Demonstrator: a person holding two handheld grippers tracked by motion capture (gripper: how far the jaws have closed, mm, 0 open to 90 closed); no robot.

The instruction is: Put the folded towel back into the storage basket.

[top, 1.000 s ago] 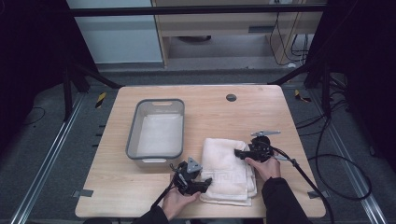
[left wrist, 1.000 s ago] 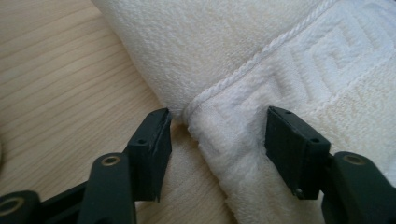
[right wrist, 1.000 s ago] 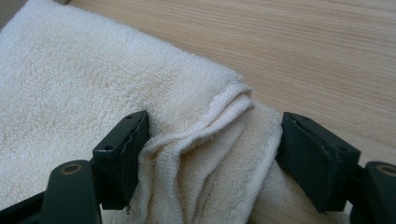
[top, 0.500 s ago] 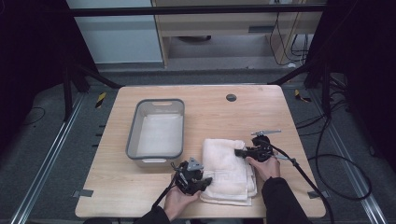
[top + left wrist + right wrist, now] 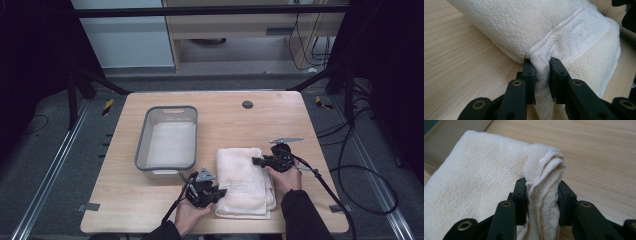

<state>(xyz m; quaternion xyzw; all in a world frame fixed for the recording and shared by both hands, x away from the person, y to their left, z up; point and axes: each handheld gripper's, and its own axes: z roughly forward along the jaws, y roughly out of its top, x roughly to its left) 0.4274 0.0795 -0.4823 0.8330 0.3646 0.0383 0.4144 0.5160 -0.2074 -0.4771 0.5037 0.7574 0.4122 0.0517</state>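
A folded cream towel (image 5: 245, 181) lies on the wooden table (image 5: 280, 117) near the front edge. My left gripper (image 5: 220, 192) is at the towel's near left corner; its jaws have just closed and now pinch a fold of the towel (image 5: 574, 32) by the woven border. My right gripper (image 5: 256, 161) is at the towel's right edge, farther back; its jaws have also just closed, and a bunched ridge of the towel (image 5: 474, 182) stands squeezed between its pads (image 5: 522, 195). Both grippers (image 5: 541, 72) (image 5: 542, 195) lie low over the table.
A grey plastic bin (image 5: 169, 141) with a pale lining stands on the table, left of the towel and just behind my left gripper. A small round dark hole (image 5: 247, 104) marks the far side of the tabletop. Cables trail off the table's right side.
Both grippers' jaws have closed onto the towel edges they were standing at. The left gripper shifted slightly toward the towel's corner; the towel itself lies where it was.
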